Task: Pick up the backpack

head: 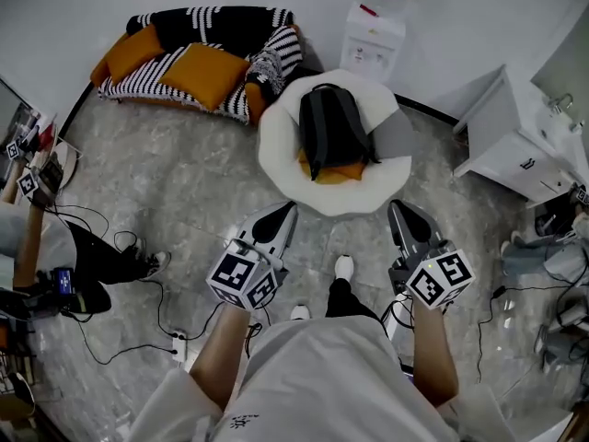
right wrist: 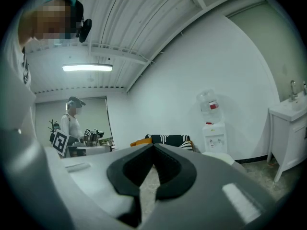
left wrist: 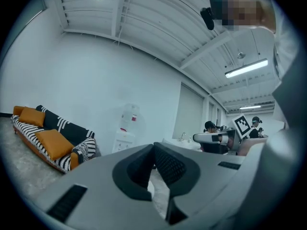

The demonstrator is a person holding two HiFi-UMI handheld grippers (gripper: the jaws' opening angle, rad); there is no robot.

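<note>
While backpack (head: 331, 129) sits on white chair (head: 276, 150) ahead, left claw (head: 291, 208) and right claw (head: 397, 206) closed, empty, short of it.

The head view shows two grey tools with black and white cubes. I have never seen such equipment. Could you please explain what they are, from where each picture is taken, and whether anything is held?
A person holds a two-jaw gripper in each hand; the patterned cubes are part of them. The head view comes from a camera on the person's head, looking down: the left gripper and the right gripper point toward a dark backpack lying on a round white chair, with an orange cushion partly under it. Behind stand a striped sofa and a water dispenser. The other two pictures come from a camera on each gripper, looking along its jaws. Both show the jaws shut, with nothing between them, so nothing is held yet.
</note>
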